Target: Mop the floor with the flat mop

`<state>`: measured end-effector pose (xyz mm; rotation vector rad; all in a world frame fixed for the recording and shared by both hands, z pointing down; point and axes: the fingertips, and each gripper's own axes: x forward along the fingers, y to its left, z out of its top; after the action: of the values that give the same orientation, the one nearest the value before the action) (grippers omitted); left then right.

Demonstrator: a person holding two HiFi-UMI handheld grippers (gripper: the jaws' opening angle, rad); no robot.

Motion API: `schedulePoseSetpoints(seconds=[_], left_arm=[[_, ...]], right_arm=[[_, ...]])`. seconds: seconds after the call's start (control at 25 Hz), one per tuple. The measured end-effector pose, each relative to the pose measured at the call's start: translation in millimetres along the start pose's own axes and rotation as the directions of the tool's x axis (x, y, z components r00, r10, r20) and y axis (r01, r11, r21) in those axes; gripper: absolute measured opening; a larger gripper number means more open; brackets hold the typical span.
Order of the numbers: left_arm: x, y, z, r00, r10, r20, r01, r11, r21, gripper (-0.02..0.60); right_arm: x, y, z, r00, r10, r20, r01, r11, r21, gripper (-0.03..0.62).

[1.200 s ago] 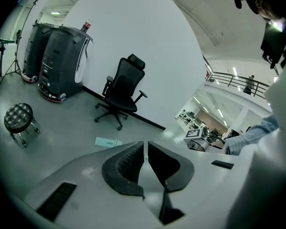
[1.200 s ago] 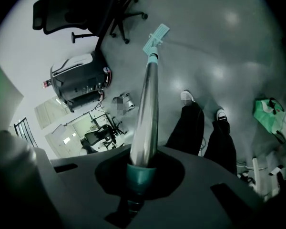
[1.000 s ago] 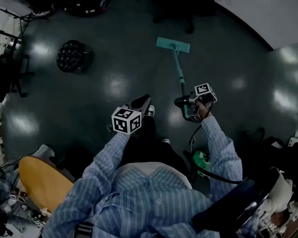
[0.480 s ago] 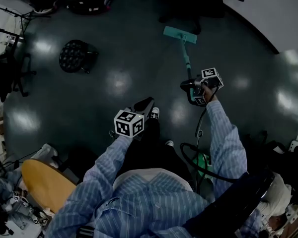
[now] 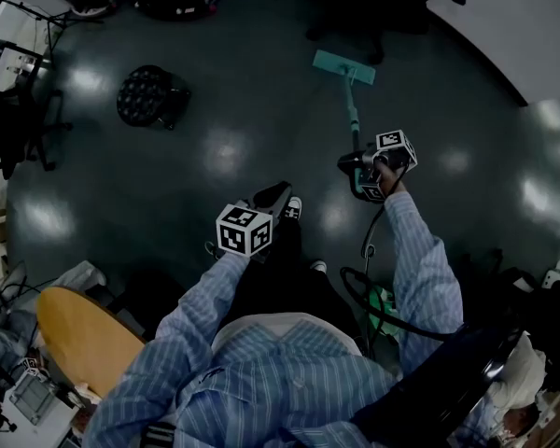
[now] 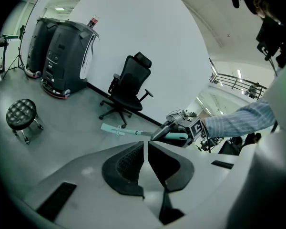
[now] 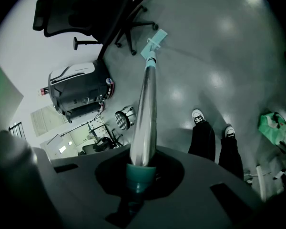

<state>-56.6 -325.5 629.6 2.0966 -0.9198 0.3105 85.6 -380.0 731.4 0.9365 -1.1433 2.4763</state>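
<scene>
The flat mop has a teal head lying flat on the dark grey floor, with a teal and silver handle sloping back toward me. My right gripper is shut on the handle's teal grip end. The shaft runs out from it to the mop head. My left gripper hangs over my shoes, apart from the mop. Its jaws are shut together with nothing between them. In the left gripper view the mop head and the right gripper both show.
A black tufted stool stands at the far left. A black office chair stands just beyond the mop head by the white wall, and a large black machine stands left of it. A green bag and a black hose lie behind my right foot.
My right gripper pushed the mop forward, so the head slid farther from me toward the chair; in the last half second it barely moved. The left gripper stayed shut over my shoes.
</scene>
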Motion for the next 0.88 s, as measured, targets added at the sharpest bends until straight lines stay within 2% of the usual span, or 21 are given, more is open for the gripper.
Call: schedulePoseSetpoints(seconds=[0.36,0.52,0.88], left_arm=[[-16,-40,-33,1.0,-0.021,-0.003,0.021,0.999,0.029,0.031],[-20,-62,-46,0.999,-0.032,0.005,0.031,0.998,0.051,0.031],[-51,-120,-96,0.999,-0.029,0.043,0.025,0.997,0.075,0.031]], right_arm=[[-11,-57,-74,1.0,-0.005,-0.027,0.005,1.0,-0.012,0.012],[-12,-99,-108,0.998,-0.005,-0.058,0.004,1.0,-0.017,0.012],[-29,-191,-212,0.993,-0.018,-0.117,0.014,0.999,-0.035,0.012]])
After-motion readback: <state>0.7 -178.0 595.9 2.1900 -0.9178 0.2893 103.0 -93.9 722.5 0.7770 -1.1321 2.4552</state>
